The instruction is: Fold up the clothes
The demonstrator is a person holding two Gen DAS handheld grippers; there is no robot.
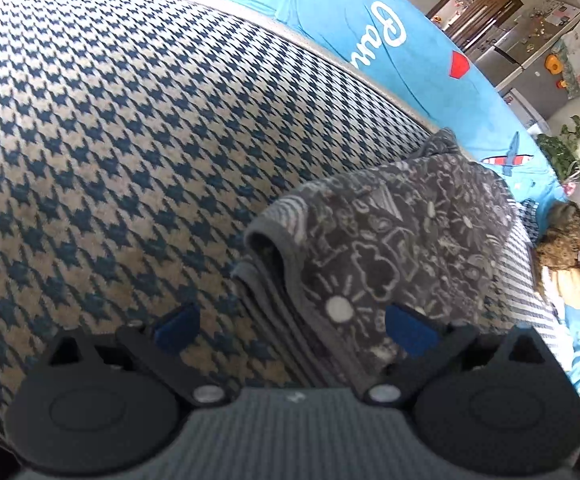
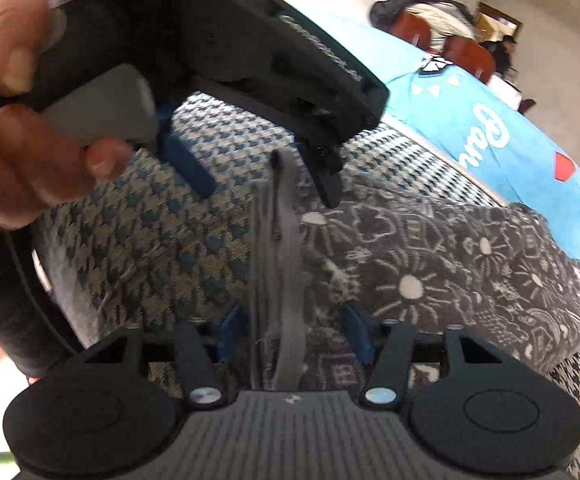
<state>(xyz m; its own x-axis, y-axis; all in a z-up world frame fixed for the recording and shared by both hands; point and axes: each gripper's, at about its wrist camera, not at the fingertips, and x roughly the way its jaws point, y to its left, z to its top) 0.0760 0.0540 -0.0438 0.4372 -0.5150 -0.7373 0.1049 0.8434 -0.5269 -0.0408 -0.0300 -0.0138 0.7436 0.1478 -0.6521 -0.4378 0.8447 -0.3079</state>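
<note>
A folded dark grey garment with white doodle print (image 1: 393, 248) lies on a houndstooth-patterned surface (image 1: 130, 140). My left gripper (image 1: 293, 324) is open, its blue pads on either side of the garment's grey hemmed edge, the right pad under the cloth's corner. In the right wrist view the same garment (image 2: 429, 272) spreads to the right, and its stacked grey edges (image 2: 278, 280) run between my right gripper's (image 2: 293, 336) open fingers. The left gripper (image 2: 258, 168) shows there from the front, held by a hand, open over the far end of the edge.
A bright blue cloth with white lettering (image 1: 389, 40) lies beyond the houndstooth surface. A striped cloth (image 1: 529, 280) lies to the right of the garment. Potted plants (image 1: 577, 152), a fridge (image 1: 529, 52) and a person (image 2: 429, 20) are in the background.
</note>
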